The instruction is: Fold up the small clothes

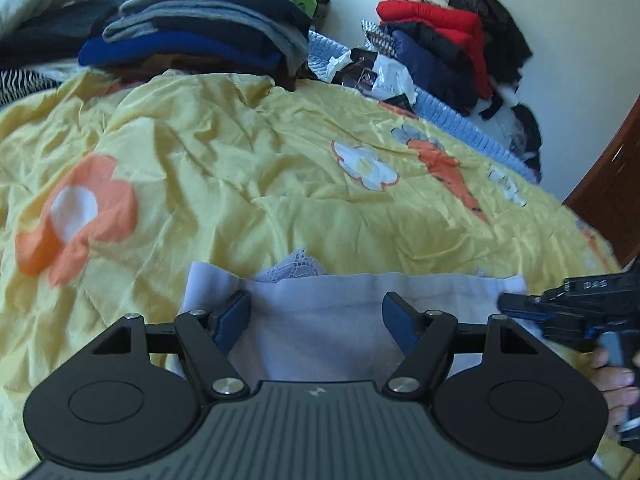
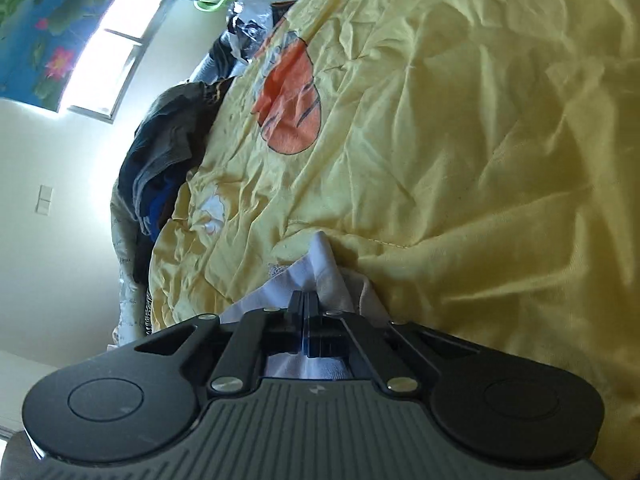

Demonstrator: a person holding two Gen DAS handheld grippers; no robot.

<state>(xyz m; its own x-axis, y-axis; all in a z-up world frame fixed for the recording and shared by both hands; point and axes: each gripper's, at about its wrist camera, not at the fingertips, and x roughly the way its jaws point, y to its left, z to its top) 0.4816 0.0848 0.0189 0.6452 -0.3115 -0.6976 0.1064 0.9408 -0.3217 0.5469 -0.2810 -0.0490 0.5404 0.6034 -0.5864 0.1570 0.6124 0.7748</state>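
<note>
A small pale lilac garment with a lace edge lies flat on the yellow bedspread, near the front. My left gripper is open, its blue-padded fingers spread over the garment's near part. My right gripper comes in from the right and is shut on the garment's right corner. In the right wrist view my right gripper is closed, with a fold of the garment pinched between the fingers, on the bedspread.
A pile of folded dark clothes sits at the back left of the bed. Red and navy jackets are heaped at the back right by the wall. A wooden door stands at the right.
</note>
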